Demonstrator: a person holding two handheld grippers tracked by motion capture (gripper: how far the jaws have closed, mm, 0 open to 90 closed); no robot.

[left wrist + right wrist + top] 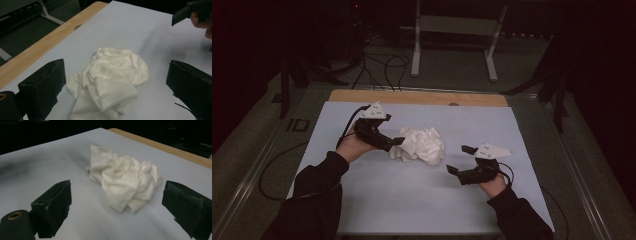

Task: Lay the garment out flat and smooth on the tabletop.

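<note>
A crumpled white cloth (422,145) lies bunched in a loose heap on the counter (412,200), between the two claws. The left claw (396,145) is released, its jaws spread wide; in the left gripper view the cloth (110,82) sits straight ahead between those jaws, nearer the left-hand one, and whether the jaw tip touches the cloth's edge cannot be told. In the high view this claw's tip is right at the cloth's near edge. The right claw (458,160) is also released, jaws well apart and holding nothing; the cloth (125,180) lies ahead of it, a little beyond the jaw tips and not touching them. The right claw's tip and part of the hand (200,21) holding it show at the far upper right of the left gripper view, beyond the cloth.

Nothing stands between either claw and the cloth. The counter is covered by a pale blue-grey sheet, with a strip of bare wood (417,96) along the far edge, beyond the cloth from both claws. Behind that edge the room is dark: a grey carpeted floor, black cables (382,67) lying in loops, and the white legs of a frame (454,45) standing farther back.
</note>
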